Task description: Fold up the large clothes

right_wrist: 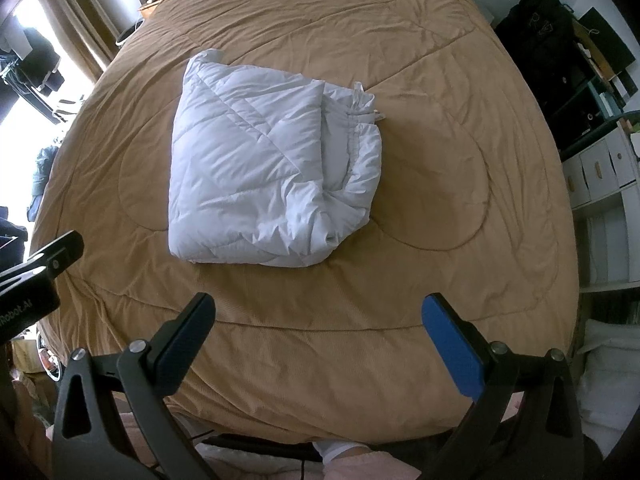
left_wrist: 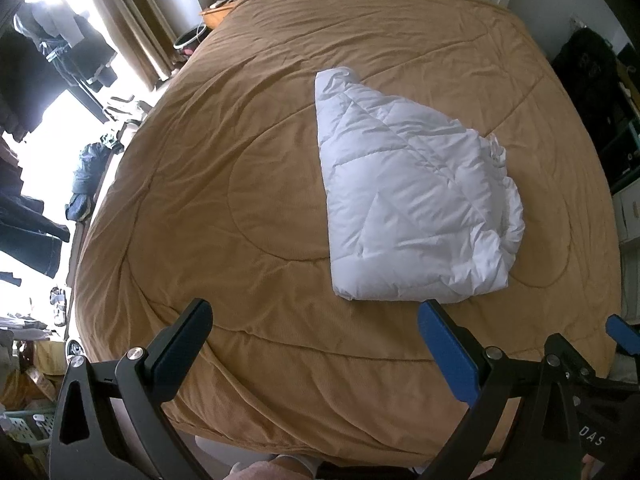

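Note:
A white quilted padded garment (left_wrist: 412, 196) lies folded into a compact bundle on the tan bedspread (left_wrist: 240, 168). It also shows in the right wrist view (right_wrist: 264, 168), with a drawstring at its far right edge. My left gripper (left_wrist: 316, 320) is open and empty, held above the bed's near edge, short of the bundle. My right gripper (right_wrist: 318, 316) is open and empty, also over the near edge of the bedspread (right_wrist: 460, 120). The right gripper's finger (left_wrist: 624, 336) shows at the left view's right edge, and the left gripper's body (right_wrist: 36, 272) at the right view's left edge.
A window with curtains (left_wrist: 132, 28) and hanging dark clothes (left_wrist: 48, 48) are left of the bed. A wooden nightstand (left_wrist: 216, 14) stands at the far left corner. White drawers and shelves (right_wrist: 604, 176) and a black bag (right_wrist: 536, 20) stand to the right.

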A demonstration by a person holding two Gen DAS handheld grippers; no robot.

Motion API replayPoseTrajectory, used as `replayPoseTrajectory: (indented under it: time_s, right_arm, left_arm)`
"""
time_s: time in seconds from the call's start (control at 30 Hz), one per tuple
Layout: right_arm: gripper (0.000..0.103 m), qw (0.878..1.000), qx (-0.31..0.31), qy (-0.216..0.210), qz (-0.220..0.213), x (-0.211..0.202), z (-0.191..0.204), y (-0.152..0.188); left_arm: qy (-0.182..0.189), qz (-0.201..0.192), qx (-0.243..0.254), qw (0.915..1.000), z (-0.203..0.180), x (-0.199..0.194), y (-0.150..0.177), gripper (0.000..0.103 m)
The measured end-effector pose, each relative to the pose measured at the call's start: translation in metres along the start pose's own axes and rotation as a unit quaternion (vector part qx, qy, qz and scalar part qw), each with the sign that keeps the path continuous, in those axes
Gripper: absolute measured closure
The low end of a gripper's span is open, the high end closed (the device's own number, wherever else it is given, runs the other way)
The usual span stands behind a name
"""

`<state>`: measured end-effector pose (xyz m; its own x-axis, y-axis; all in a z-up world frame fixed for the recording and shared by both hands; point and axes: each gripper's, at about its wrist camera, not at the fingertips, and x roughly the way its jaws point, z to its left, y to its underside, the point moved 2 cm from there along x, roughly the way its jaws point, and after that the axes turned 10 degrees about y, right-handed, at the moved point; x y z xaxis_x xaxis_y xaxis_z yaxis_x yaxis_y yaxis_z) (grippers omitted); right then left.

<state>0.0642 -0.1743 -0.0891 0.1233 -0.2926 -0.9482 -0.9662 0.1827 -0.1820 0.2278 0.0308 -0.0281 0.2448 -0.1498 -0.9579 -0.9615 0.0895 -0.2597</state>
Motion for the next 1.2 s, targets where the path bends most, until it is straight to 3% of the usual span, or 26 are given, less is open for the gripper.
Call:
replayPoseTrajectory:
  time_s: [1.2]
  right_arm:
    - [0.000,1.000,-0.006,0.000,0.010,0.0057,-0.0010,0.0051]
  left_arm:
    - [0.014,0.024,-0.009,0.9996,-0.0002,0.0091,0.0022,0.001]
